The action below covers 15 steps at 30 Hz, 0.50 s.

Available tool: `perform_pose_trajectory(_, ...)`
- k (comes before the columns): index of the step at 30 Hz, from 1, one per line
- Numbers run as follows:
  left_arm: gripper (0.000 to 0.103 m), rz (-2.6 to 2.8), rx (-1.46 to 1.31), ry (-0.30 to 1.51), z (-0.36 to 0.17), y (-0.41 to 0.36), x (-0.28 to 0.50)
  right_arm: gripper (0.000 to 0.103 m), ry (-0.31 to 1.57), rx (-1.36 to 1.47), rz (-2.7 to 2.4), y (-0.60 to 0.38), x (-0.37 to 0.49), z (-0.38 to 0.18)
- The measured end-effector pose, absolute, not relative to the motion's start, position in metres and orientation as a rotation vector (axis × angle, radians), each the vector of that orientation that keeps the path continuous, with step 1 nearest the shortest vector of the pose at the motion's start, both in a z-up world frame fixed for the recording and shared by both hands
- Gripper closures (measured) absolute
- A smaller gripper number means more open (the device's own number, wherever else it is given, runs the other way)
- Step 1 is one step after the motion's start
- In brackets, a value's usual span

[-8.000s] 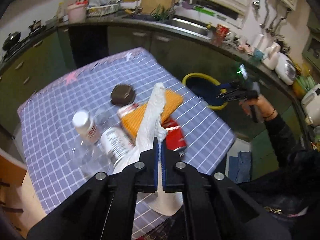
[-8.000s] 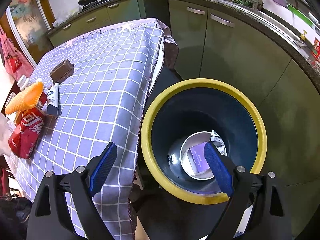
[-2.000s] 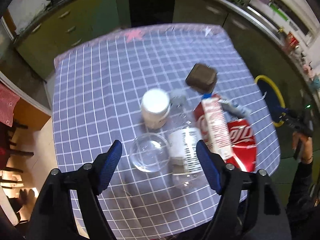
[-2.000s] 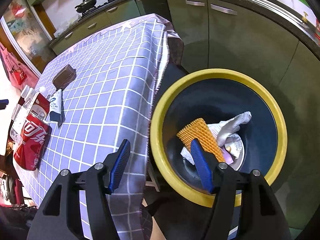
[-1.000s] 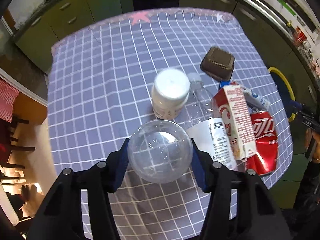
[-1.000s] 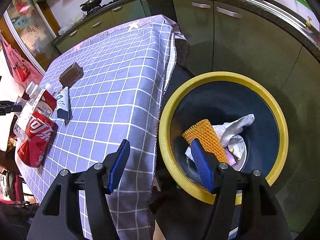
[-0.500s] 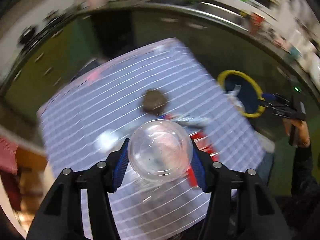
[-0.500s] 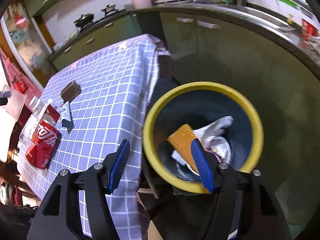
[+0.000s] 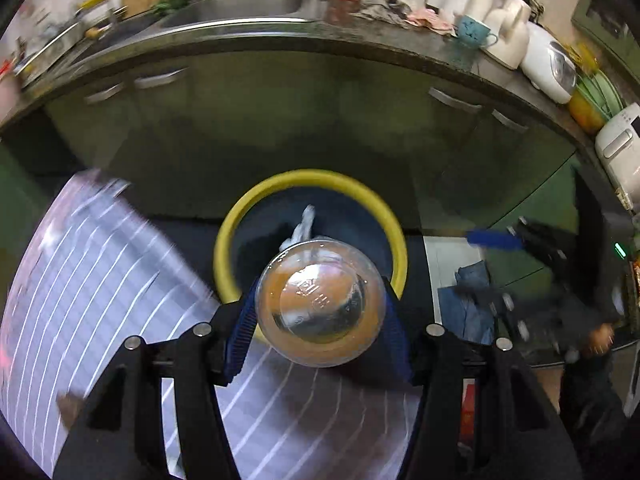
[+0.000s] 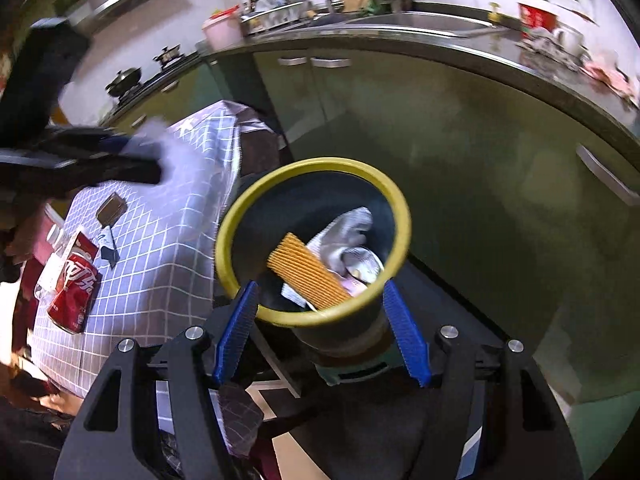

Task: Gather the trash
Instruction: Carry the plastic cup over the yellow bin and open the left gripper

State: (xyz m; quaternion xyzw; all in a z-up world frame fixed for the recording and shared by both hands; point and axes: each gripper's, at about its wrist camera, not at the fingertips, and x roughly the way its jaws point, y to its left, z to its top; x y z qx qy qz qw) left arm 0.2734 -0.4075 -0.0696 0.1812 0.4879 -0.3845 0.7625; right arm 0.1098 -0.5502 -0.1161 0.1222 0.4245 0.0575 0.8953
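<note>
Kitchen floor, bin [image 9: 308,178] beside table: clear cup [image 9: 320,307] now carried off the checked cloth.
Left gripper [image 9: 318,322] clamped on cup, short of the rim; right gripper [image 10: 322,330] apart, empty. Drop likely next.

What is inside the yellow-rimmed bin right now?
The bin holds an orange ridged sheet, a white cloth and a round foil-like piece. Anything beneath them is covered.

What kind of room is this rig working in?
A home kitchen, most likely. A countertop with a sink runs over green cabinets, a stove with pans stands along the wall, and a table under a checked cloth sits beside a yellow-rimmed trash bin.
</note>
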Motion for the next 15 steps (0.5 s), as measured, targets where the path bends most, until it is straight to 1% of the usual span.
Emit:
perform_pose_trajectory(3,0.045,-0.829,0.420,1.071,-0.087,-0.439,0.286,0.037,0.882,0.272,0.097,-0.562,0.100,-0.119)
perform_pose_trajectory(5,0.035,-0.791,0.431,1.085,-0.096,-0.447,0.293,0.034,0.884,0.275,0.087,-0.567,0.095,-0.119)
perform_pose_trajectory(6,0.035,-0.782,0.428,1.091,-0.098,-0.449,0.295,0.034,0.884,0.277,0.083,-0.569,0.092,-0.119)
perform_pose_trajectory(11,0.034,-0.757,0.360,1.120,-0.086,-0.413,0.296,0.034,0.889,0.286,0.071,-0.574,0.088,-0.122)
perform_pose_trajectory(15,0.032,-0.750,0.283,1.094,-0.049,-0.353,0.279,0.034,0.899,0.272,0.105,-0.559,0.096,-0.125)
